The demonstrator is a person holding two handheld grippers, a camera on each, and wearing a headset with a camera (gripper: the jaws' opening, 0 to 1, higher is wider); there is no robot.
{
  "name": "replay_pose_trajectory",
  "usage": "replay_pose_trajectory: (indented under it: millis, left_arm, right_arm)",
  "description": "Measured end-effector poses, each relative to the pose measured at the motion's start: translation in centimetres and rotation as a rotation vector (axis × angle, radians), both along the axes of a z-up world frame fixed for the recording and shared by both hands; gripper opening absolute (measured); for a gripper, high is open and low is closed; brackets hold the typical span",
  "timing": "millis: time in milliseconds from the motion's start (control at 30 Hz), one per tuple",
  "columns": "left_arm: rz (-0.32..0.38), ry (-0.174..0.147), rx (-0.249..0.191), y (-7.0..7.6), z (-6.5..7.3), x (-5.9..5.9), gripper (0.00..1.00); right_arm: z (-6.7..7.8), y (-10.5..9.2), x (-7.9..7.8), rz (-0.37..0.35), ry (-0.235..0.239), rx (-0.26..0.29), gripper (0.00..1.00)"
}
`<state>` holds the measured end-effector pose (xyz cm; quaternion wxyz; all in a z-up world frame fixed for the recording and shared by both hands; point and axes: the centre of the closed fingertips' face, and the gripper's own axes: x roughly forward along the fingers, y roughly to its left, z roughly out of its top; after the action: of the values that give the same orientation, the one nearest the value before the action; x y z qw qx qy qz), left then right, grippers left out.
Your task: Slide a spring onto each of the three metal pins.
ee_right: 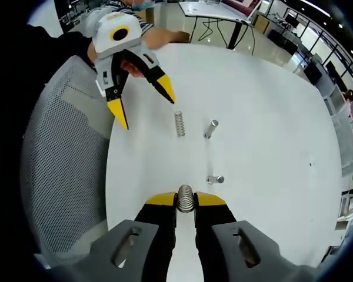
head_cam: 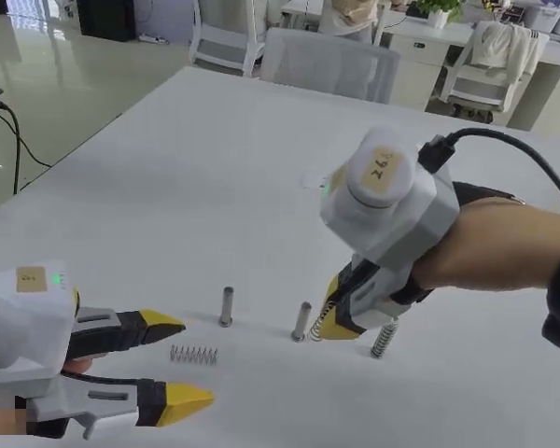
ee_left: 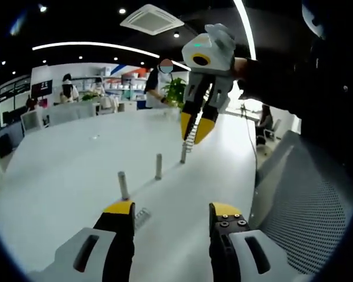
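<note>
now right tool (ee_right: 186, 203) pinches a small coiled steel spring (ee_right: 186, 196) beside an upright grey metal pin (head_cam: 301, 320); left tool (ee_left: 172, 208) spread.

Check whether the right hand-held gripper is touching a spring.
Touching. The right gripper view shows the spring pinched between the right hand-held gripper's yellow tips.

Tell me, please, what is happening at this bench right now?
A person works two handheld grippers on a white table. The right gripper has its jaws shut on a spring just beside the middle pin. The left gripper hovers open near a loose spring lying flat. The end pin nearest it is bare; a third spring stands upright further right, seemingly on a pin.
</note>
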<state>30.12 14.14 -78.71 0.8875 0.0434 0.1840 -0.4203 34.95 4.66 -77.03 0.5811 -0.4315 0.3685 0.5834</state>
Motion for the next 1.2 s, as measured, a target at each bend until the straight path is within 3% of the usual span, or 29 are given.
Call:
replay_pose_trajectory:
  millis: [500,1000,1200]
  left_arm:
    - [0.013,0.001,-0.006,-0.3,-0.1,-0.3,0.46]
    - [0.021,0.001,-0.008,-0.3,-0.1,-0.3,0.46]
    - [0.02,0.003,-0.009,-0.3,-0.1,-0.3,0.46]
  right_arm:
    - [0.0,0.0,2.2,-0.004,-0.018,-0.028,0.08]
    - [-1.3,1.3,4.5,-0.001,-0.058,-0.038,0.08]
    - [-1.9,1.5,4.9,-0.008,-0.049,-0.04,0.08]
